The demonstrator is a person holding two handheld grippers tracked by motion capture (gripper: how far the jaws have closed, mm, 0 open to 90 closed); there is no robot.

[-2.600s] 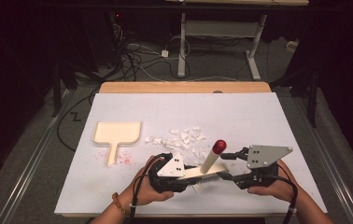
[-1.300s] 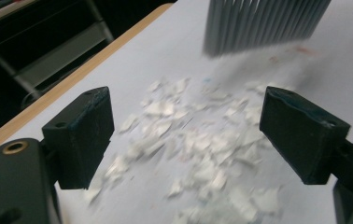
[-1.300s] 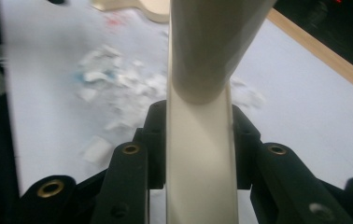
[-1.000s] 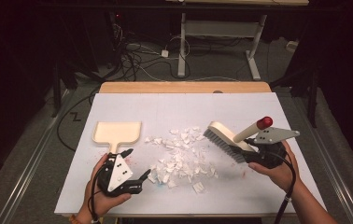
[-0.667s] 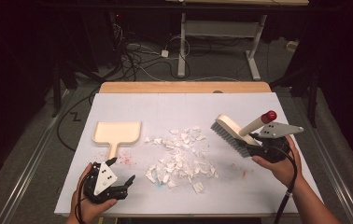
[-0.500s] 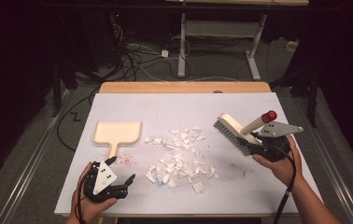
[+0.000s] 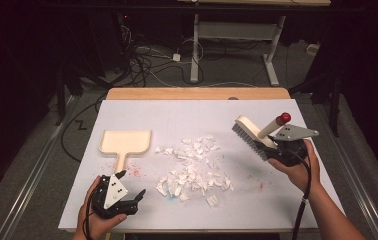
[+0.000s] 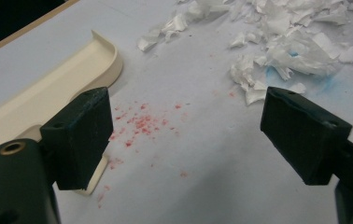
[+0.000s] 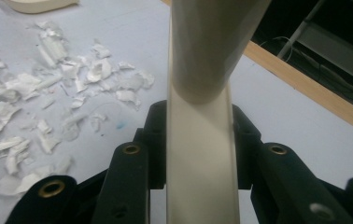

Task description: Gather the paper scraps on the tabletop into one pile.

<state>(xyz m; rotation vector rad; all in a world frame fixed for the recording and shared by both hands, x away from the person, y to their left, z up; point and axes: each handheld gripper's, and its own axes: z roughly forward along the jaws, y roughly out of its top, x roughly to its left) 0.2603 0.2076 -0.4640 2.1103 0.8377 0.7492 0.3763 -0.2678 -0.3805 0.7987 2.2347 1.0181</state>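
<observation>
A cream hand brush [image 7: 251, 131] with a red-tipped handle hangs over the right side of the white table, and my right gripper [image 7: 280, 148] is shut on it. In the right gripper view the jaws clamp the cream brush [image 9: 201, 140] from both sides. A heap of torn white paper scraps [image 7: 192, 165] lies mid-table. A cream dustpan [image 7: 125, 142] lies flat to the left of the scraps. My left gripper [image 7: 129, 187] sits near the front left edge, below the dustpan's handle, jaws open with nothing between them [image 8: 184, 135]. The dustpan [image 8: 48, 88] lies just beyond its left jaw.
Red speckles [image 8: 142, 123] mark the table [image 7: 177, 115] near the dustpan handle, with faint blue stains by the scraps. A wooden strip [image 7: 197, 93] runs along the far edge. Cables and a desk frame [image 7: 237, 35] lie on the dark floor beyond.
The left gripper has let go of the brush, swung left and sunk to the front left corner. The right gripper has carried the brush rightward, clear of the scraps.
</observation>
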